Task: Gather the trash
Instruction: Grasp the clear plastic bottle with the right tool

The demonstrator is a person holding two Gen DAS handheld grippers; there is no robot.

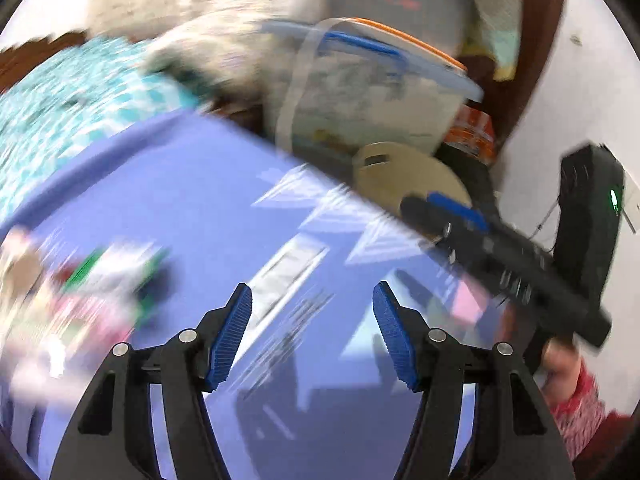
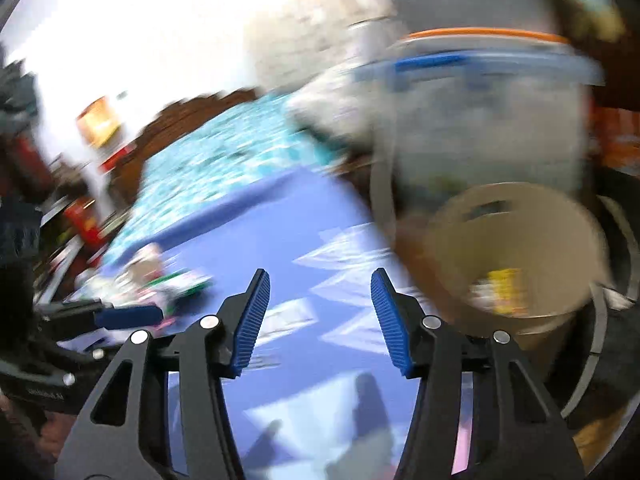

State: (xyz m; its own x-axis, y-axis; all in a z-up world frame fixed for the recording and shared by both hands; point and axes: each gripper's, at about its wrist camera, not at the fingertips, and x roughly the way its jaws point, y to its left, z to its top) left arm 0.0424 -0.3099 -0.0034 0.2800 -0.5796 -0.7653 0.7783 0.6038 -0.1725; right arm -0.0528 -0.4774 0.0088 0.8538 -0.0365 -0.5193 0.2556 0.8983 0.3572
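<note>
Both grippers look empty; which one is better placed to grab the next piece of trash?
Left, probably. The left gripper is open with the wrapper pile close beside it; from the right gripper, also open, the pile lies farther off. Blur limits certainty.

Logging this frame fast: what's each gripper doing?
Left gripper: open, holding nothing.
Right gripper: open, holding nothing.
</note>
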